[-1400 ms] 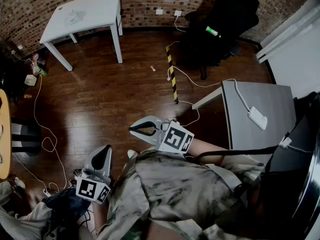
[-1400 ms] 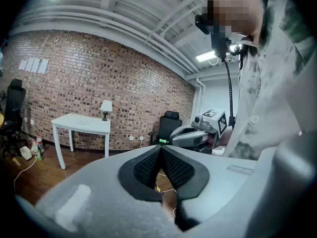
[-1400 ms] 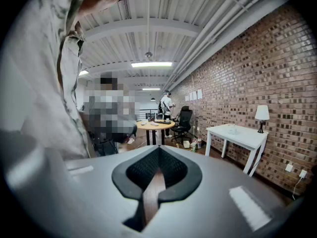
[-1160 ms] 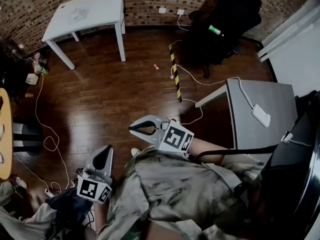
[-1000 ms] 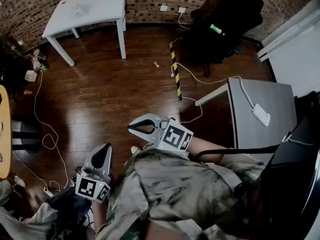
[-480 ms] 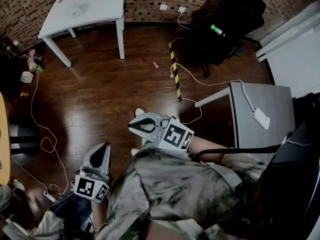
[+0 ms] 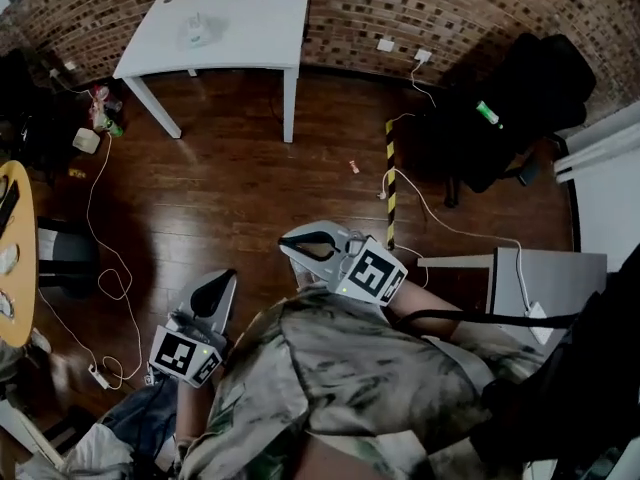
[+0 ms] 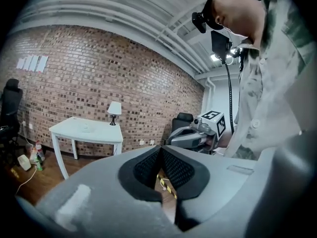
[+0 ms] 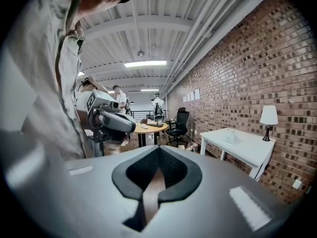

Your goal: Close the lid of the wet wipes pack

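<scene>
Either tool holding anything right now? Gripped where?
Nothing is held. The left tool and the right tool are both shut, jaw tips together with nothing between them.

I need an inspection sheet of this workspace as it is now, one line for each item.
Surface: white table by the brick wall, far from both grippers.
Job's things: small pale item on that table; too small to identify as the wipes pack.
Clutter: bottles on the floor beside the table.
Grippers: left gripper and right gripper both shut, empty.
Cables: white cables loose on the floor.
Surroundings: black chair, grey desk, striped floor tape.
</scene>
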Available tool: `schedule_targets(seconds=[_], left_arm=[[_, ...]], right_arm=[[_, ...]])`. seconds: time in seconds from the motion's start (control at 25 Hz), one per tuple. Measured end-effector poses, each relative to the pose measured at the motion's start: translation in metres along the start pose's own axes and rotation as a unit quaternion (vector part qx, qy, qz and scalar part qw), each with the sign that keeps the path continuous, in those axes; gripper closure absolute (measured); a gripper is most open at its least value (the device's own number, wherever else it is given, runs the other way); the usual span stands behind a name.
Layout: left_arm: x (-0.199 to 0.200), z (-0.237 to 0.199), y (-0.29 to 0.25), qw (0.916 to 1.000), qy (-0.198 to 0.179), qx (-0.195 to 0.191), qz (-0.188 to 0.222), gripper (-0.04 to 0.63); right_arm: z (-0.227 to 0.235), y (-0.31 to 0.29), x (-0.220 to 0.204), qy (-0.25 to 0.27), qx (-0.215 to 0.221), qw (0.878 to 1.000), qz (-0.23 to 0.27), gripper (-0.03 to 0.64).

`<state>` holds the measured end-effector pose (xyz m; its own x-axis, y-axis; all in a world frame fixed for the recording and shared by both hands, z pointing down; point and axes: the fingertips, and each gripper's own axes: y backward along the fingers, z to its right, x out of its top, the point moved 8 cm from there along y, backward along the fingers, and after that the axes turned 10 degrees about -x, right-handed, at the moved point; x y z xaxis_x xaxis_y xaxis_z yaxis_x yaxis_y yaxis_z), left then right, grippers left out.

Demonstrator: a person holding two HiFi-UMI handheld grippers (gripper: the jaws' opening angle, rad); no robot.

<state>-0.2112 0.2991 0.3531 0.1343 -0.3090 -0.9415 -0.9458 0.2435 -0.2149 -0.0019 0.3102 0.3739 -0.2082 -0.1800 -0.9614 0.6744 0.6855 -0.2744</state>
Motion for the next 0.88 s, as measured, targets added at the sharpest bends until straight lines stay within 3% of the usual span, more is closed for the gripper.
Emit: schedule_targets(seconds=[0.36,0.88], left_arm=[[0.043,-0.091,-0.089,0.9997,-0.006,0.024,0.003,0.594],[0.06,-0.229,-0.124,0.9999,0.01,0.006,0.0,0.594]], right_arm=[[0.133,-0.027,-0.008,0.017,0.002,1.0,-0.001,0.611],[0.229,-0.127,-0.004,0.008,-0.011,1.0,-0.022,0.611]])
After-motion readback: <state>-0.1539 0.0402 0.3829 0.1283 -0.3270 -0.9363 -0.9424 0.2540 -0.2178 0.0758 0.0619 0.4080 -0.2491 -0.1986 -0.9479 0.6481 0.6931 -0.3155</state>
